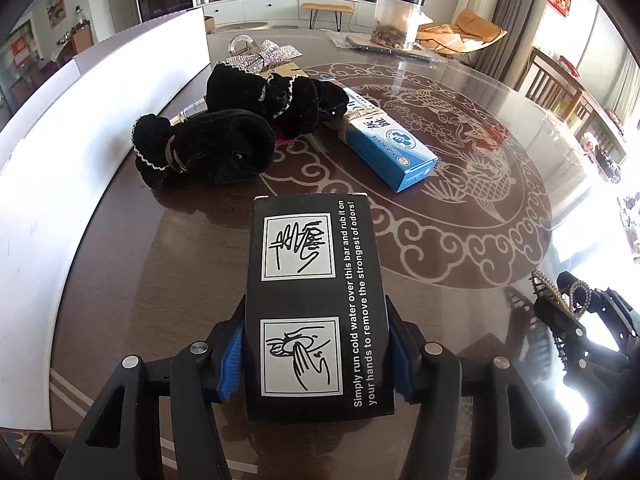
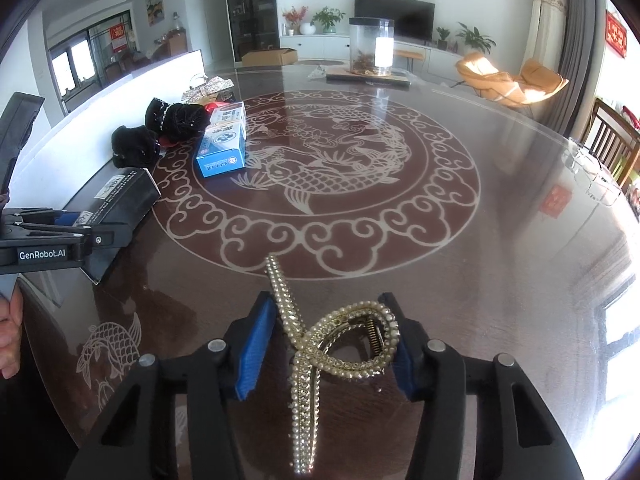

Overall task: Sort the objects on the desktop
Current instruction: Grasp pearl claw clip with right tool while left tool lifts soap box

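"GenRobot.AI" on left tongs [image 2: 76, 220]

In the left wrist view, a box [image 1: 318, 304] is sitting low centre on the table [image 1: 460, 240]; scrunchies [image 1: 224, 136] are lying upper left, a carton [image 1: 386, 140] just right of them.

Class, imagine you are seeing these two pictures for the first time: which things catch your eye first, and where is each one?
In the left wrist view, the left tongs clamp a black box with white hand-washing drawings, front and centre. In the right wrist view, a pearl-studded gold hair claw sits between the right tongs. Behind both spreads the dark table with its pale koi medallion, with a blue box and black velvet scrunchies at its left.
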`<action>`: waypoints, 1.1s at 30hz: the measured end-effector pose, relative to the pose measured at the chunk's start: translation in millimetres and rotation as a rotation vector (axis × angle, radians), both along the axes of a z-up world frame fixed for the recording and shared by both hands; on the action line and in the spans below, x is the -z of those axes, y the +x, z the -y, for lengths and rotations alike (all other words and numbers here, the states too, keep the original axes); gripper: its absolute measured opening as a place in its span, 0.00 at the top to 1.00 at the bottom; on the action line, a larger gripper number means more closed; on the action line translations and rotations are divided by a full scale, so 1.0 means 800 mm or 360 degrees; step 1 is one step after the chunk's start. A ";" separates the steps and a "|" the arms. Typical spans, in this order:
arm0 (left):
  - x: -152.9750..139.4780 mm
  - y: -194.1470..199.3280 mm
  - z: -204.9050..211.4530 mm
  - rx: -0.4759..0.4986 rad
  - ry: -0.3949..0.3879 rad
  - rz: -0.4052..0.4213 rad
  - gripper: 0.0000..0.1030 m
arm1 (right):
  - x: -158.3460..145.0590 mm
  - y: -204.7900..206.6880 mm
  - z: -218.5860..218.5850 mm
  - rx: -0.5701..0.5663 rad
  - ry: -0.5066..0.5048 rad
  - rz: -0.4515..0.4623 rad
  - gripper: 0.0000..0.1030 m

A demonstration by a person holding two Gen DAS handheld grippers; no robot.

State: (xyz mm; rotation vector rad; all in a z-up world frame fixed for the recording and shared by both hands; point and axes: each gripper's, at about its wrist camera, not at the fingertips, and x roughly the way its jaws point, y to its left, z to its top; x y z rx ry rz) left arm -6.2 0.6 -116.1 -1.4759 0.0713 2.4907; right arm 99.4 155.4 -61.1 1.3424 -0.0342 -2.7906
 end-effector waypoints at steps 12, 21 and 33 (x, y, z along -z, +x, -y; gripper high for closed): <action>-0.044 0.009 0.049 -0.0186 0.0460 -0.0179 0.44 | -0.053 0.002 0.016 -0.0047 -0.0047 -0.0101 0.85; -0.040 0.016 0.047 -0.0178 0.0409 -0.0162 0.44 | -0.038 0.000 -0.002 -0.0038 -0.0060 -0.0070 0.83; -0.039 0.017 0.049 -0.0173 0.0393 -0.0156 0.44 | -0.043 0.010 0.010 0.0098 0.0075 -0.0207 0.09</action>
